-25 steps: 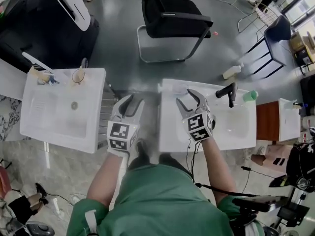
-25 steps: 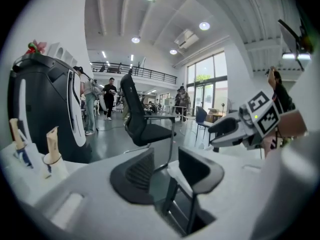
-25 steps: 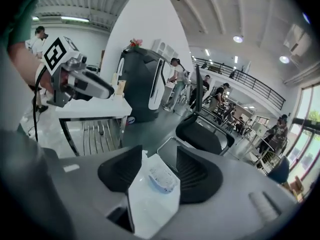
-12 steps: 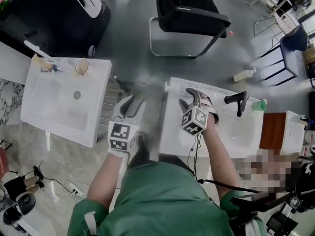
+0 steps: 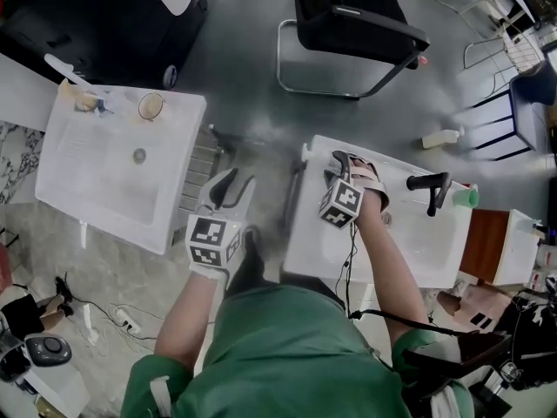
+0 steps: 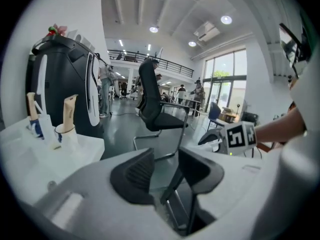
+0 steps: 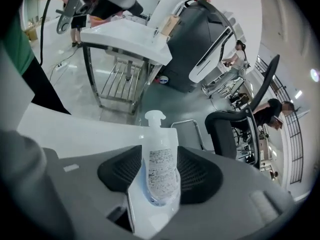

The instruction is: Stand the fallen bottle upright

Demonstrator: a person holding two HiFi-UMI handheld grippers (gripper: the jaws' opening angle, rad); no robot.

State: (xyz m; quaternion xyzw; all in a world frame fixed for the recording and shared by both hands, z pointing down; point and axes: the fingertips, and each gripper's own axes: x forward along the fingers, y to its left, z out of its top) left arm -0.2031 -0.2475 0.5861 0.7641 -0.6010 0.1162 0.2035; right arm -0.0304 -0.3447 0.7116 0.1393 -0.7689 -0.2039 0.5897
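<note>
Right tongs (image 7: 160, 154) are clamped on the bottle (image 7: 161, 171) at frame centre, over the white worktop (image 7: 75, 134). Left tongs (image 6: 167, 169) (lower centre) stand apart, empty. The grasp looks made; standing the bottle upright and letting go are left.

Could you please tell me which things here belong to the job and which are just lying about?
Job: bottle, held in the shut right gripper; white sink beneath it.
Lying about: open, empty left gripper, black chair, black faucet, green cup, bottle on the floor.

faucet (image 5: 431, 181) near right claw (image 5: 348, 160), open floor (image 5: 252, 85) left
</note>
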